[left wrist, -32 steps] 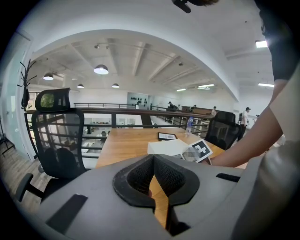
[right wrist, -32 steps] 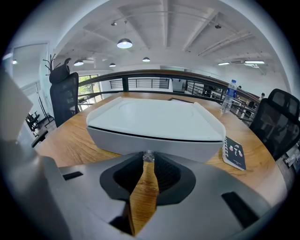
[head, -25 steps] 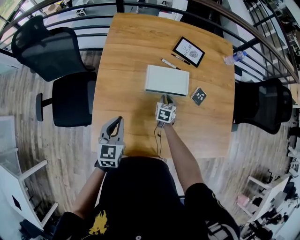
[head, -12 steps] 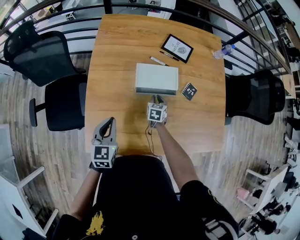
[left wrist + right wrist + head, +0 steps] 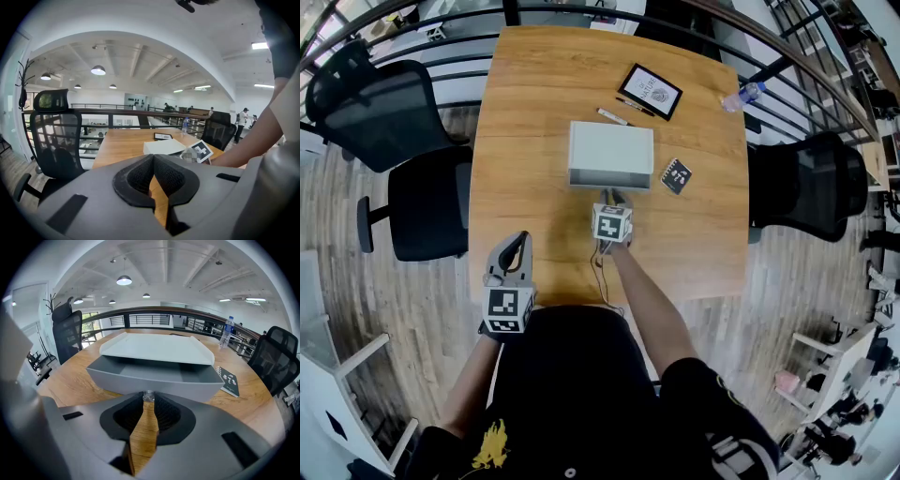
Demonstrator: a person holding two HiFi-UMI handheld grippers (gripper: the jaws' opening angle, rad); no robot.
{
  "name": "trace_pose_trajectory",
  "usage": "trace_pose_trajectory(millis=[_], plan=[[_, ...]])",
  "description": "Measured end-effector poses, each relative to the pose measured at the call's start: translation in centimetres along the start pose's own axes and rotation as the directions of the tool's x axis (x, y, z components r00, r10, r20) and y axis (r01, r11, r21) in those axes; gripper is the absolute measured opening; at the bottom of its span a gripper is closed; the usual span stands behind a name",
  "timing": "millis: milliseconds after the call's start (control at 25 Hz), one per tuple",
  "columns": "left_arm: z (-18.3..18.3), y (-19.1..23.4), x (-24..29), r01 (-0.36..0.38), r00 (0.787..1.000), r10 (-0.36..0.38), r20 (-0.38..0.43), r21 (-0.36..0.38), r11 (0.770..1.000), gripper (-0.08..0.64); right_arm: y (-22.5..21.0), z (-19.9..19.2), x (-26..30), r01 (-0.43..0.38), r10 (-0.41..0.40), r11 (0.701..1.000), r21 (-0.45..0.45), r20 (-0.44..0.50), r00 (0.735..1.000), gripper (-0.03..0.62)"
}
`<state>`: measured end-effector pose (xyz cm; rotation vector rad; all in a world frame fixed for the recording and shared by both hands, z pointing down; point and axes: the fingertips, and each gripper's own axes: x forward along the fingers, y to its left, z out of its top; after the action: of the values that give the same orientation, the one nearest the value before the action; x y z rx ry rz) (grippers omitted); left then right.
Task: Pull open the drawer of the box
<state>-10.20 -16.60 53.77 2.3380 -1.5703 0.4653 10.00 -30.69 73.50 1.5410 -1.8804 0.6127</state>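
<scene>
Travel of the drawer (image 5: 150,378) is what has changed. A second ago the box (image 5: 611,147) shows a flush front in the head view. Now a dark strip stands out from the side that faces the table's (image 5: 525,112) near edge, and the right gripper view looks into the grey tray, open beneath the white lid. The box sits about midway between the left and right edges, somewhat toward the far edge, and appears to have kept its place between the pen (image 5: 612,116) and the small notebook (image 5: 676,175). The pull therefore seems to move the drawer alone. By that reading the task is under way and partly done. The drawer is out by a part of its depth, and how much run remains cannot be told. The right gripper (image 5: 148,399) has its jaws pinched on the small clear knob (image 5: 148,396) at the middle of the drawer front. The right forearm reaches straight out from the body across the near edge, and the tool points toward the far edge, level with the drawer. The left gripper (image 5: 153,158) has its jaws together on nothing. It is held on a bent arm over the table's near left corner, well apart from the box, and it also points toward the far edge.
</scene>
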Motion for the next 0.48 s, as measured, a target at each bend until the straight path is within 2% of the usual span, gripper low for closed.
trace_pose_trajectory(millis=[480], plan=[[1.3, -0.4, -0.6, 0.011, 0.999, -0.011, 0.049, 0.003, 1.000, 0.012, 0.2, -1.0, -1.4, -0.001, 0.002, 1.000, 0.009, -0.029, 1.000, 0.067]])
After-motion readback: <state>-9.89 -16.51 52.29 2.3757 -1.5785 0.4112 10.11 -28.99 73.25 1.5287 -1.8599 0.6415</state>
